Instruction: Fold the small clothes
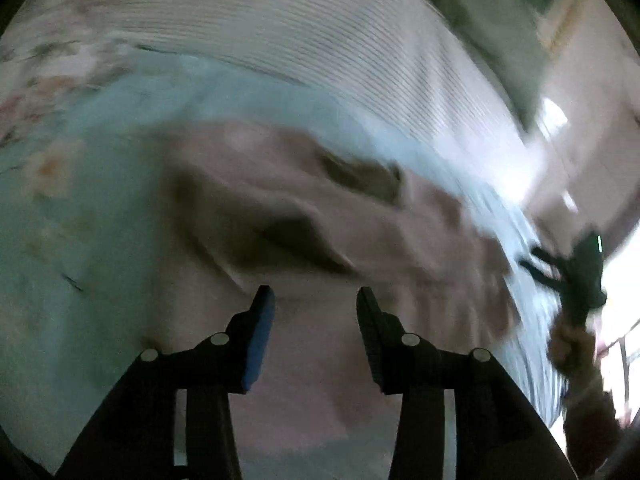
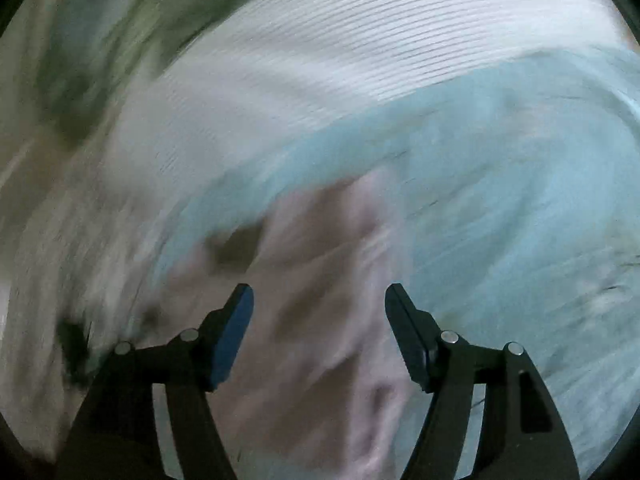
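We hold both grippers, left (image 1: 316, 300) and right (image 2: 320, 296), open over the pink garment (image 1: 320, 220) on the blue sheet (image 1: 80, 208).

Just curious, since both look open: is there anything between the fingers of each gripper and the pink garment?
No. In both wrist views the left gripper and right gripper stand open over the pink garment, gap bare.

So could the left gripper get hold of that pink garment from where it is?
Probably yes. The left gripper is open right above the pink garment, and nothing shows between them, though the picture is blurred.
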Demonstrator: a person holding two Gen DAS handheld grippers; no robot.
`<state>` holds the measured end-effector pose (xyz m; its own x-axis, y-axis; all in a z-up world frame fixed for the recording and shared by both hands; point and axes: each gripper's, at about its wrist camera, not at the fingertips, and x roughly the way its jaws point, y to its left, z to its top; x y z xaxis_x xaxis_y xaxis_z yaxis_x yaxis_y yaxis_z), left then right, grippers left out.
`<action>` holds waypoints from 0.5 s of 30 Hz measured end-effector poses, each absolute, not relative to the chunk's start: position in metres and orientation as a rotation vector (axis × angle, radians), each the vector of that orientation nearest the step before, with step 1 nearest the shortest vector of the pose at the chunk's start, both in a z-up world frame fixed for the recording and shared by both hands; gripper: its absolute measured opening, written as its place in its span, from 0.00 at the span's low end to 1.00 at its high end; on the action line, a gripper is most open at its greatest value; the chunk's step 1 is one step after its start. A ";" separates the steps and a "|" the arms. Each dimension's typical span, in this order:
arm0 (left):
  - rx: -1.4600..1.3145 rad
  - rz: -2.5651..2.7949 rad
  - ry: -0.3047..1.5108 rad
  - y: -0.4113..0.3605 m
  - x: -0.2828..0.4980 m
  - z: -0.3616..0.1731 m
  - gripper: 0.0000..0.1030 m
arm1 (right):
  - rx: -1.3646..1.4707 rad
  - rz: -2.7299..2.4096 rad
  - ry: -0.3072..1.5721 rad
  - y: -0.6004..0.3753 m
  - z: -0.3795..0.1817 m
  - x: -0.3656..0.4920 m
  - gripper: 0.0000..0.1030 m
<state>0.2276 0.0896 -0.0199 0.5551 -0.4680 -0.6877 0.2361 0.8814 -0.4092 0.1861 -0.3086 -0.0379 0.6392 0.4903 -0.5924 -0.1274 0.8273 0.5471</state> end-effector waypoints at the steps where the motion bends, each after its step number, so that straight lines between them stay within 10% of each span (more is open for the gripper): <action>1: -0.256 -0.454 0.916 0.075 0.224 -0.026 0.42 | 0.410 0.433 0.845 -0.285 -0.039 0.185 0.66; 15: -0.163 -0.213 0.973 0.091 0.354 -0.038 0.26 | 0.124 0.245 0.939 -0.249 -0.060 0.307 0.51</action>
